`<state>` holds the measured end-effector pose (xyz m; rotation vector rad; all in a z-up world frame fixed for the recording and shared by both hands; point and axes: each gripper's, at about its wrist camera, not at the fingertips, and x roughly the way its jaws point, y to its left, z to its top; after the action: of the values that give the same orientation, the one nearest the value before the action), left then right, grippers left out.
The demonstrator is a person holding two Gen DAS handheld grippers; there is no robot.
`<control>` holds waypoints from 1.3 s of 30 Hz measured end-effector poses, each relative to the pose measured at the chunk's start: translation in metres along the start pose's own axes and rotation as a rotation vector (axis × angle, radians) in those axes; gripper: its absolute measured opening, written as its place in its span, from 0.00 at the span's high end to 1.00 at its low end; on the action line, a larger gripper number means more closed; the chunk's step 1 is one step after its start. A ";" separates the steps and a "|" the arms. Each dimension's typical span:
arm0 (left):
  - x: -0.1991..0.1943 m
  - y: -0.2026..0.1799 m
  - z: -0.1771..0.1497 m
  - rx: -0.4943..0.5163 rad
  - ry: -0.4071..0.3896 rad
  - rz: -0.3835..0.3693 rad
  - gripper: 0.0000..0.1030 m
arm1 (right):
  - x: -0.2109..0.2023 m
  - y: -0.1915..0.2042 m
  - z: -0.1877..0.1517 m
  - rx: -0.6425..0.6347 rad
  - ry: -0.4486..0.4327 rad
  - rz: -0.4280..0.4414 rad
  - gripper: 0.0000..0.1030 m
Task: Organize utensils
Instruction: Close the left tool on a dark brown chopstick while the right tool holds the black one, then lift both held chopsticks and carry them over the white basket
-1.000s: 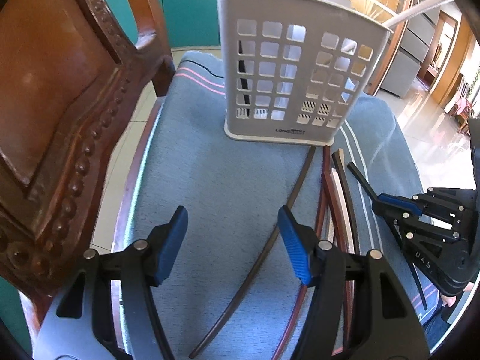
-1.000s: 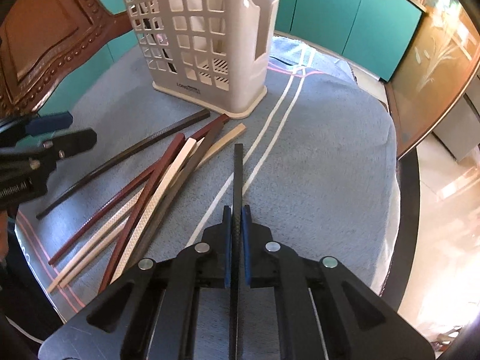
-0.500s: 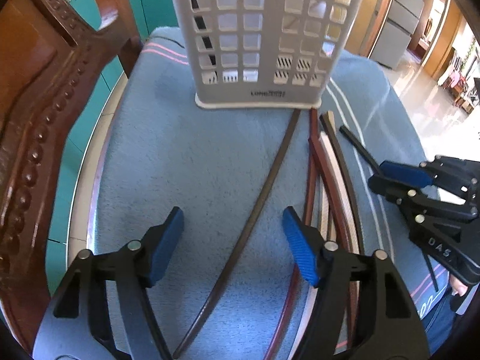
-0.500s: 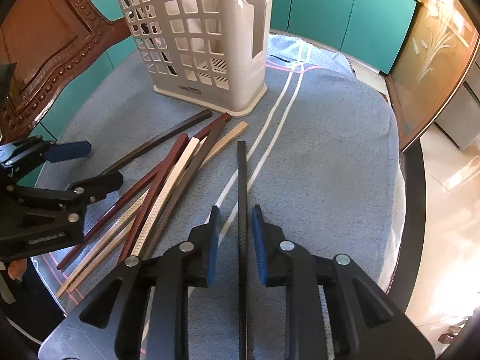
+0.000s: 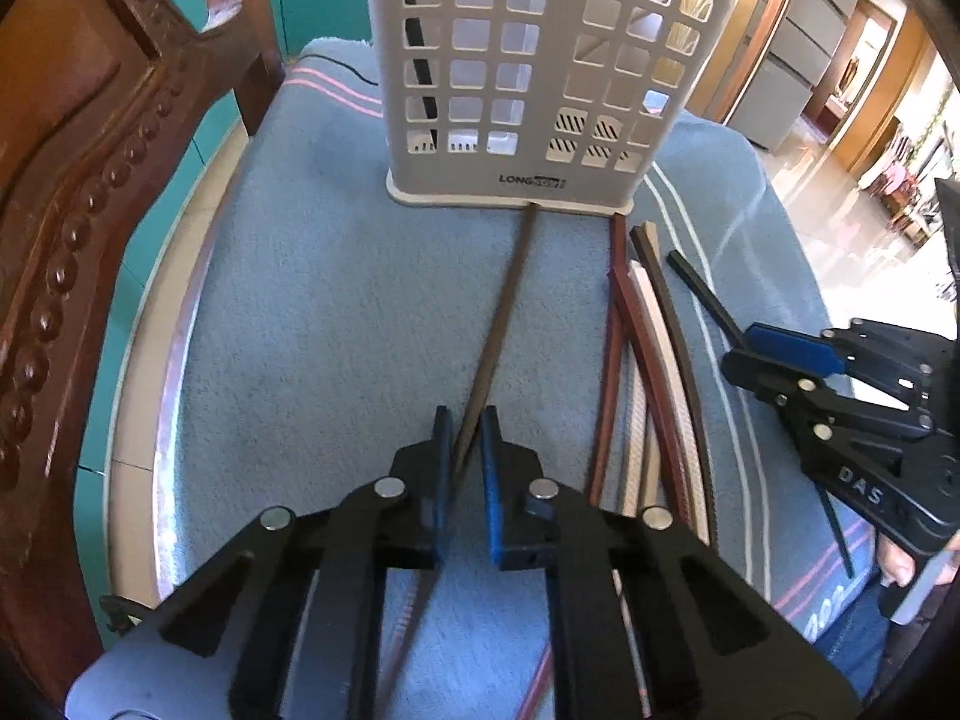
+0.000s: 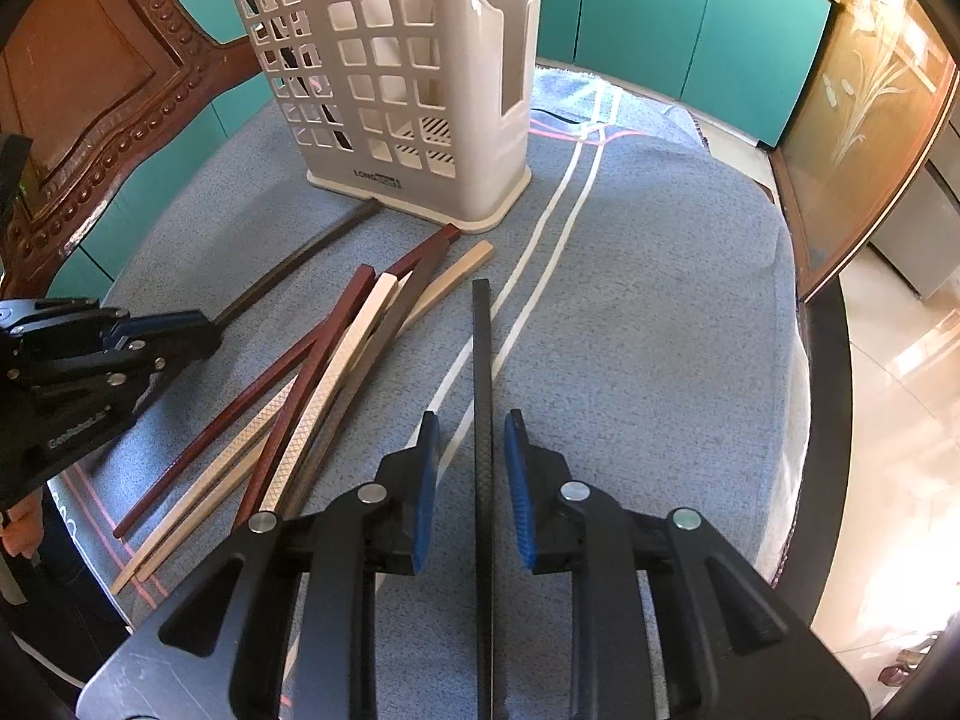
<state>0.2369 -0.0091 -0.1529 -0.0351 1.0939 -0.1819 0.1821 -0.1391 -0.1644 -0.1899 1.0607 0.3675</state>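
A pale perforated utensil basket [image 5: 540,72] [image 6: 414,90] stands upright on a blue towel [image 5: 312,324] [image 6: 648,312]. Several chopsticks [image 5: 645,324] [image 6: 336,360] in brown, dark red, cream and black lie in a loose fan in front of it. My left gripper [image 5: 467,420] is closed around a dark brown chopstick [image 5: 510,288] that points at the basket's base. My right gripper [image 6: 471,426] is open, its pads either side of a black chopstick [image 6: 482,348] lying on the towel without touching it. At least one dark stick stands inside the basket.
A carved wooden chair back [image 5: 78,192] [image 6: 102,96] rises at the left edge of the towel. Teal cabinets [image 6: 690,18] stand behind. The towel's right side drops off to a tiled floor [image 6: 900,396].
My left gripper moved right over the dark brown chopstick and closed on it. My right gripper let go of the black chopstick and opened wider.
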 end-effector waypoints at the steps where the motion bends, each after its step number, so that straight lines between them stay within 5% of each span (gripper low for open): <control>1: -0.002 0.004 -0.003 -0.007 0.004 -0.014 0.91 | 0.000 -0.001 0.000 0.003 0.001 0.002 0.78; 5: -0.005 0.010 -0.010 -0.029 -0.007 -0.034 0.89 | -0.002 -0.007 0.002 0.028 0.000 0.008 0.77; 11: 0.006 0.015 0.004 -0.058 -0.014 -0.016 0.66 | 0.001 -0.010 0.005 0.048 -0.001 -0.002 0.73; 17: 0.030 -0.009 0.041 0.044 -0.014 0.125 0.63 | 0.010 -0.009 0.017 0.044 -0.011 -0.068 0.69; 21: 0.037 -0.018 0.055 0.079 0.005 0.144 0.63 | 0.013 -0.006 0.018 0.025 -0.020 -0.077 0.65; 27: 0.043 -0.018 0.063 0.064 0.007 0.095 0.76 | 0.013 -0.008 0.017 0.050 -0.018 -0.061 0.67; 30: 0.040 -0.011 0.058 0.061 0.002 0.092 0.88 | 0.013 -0.012 0.016 0.071 -0.023 -0.039 0.94; 39: 0.014 -0.008 0.032 0.039 -0.052 0.109 0.93 | -0.017 -0.017 0.018 0.078 -0.160 -0.015 0.94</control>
<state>0.2699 -0.0209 -0.1495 0.0546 1.0370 -0.1040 0.1955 -0.1527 -0.1415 -0.0968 0.9133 0.3219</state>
